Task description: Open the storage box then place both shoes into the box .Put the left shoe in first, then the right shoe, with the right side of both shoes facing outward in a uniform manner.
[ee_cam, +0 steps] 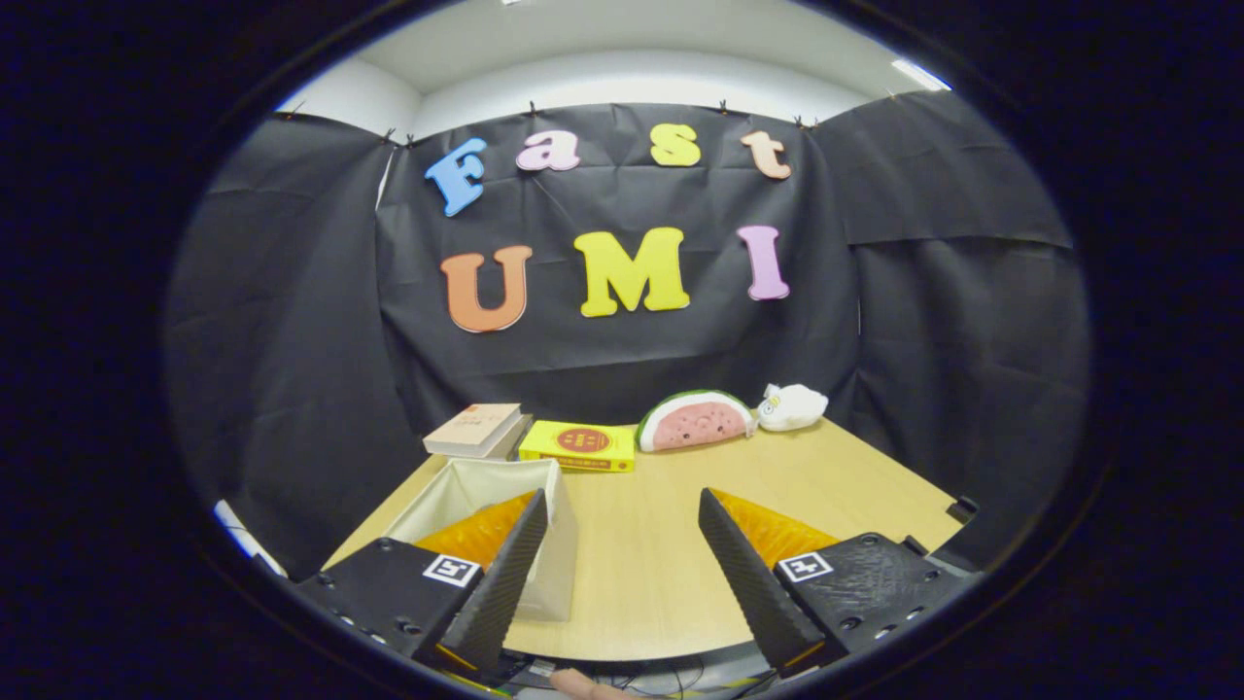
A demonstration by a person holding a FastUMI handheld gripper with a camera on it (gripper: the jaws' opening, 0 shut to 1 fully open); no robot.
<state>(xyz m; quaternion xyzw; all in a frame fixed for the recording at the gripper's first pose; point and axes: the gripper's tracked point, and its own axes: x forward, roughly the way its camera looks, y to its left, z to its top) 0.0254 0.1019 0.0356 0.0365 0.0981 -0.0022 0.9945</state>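
Observation:
A white fabric storage box point(486, 486) stands open-topped on the wooden table point(641, 564), by the left finger, which overlaps its near right corner. My gripper point(622, 510) hangs above the table's front part with its fingers wide apart and bare tabletop between them. The box's inside is partly hidden behind the left finger point(510, 574); what lies in it cannot be made out.
At the back of the table lie stacked books point(476, 430), a yellow book point(578, 445), a watermelon-slice plush point(695, 421) and a small white plush point(792, 406). Black cloth walls close the booth on three sides. The table's front edge runs just under the fingers.

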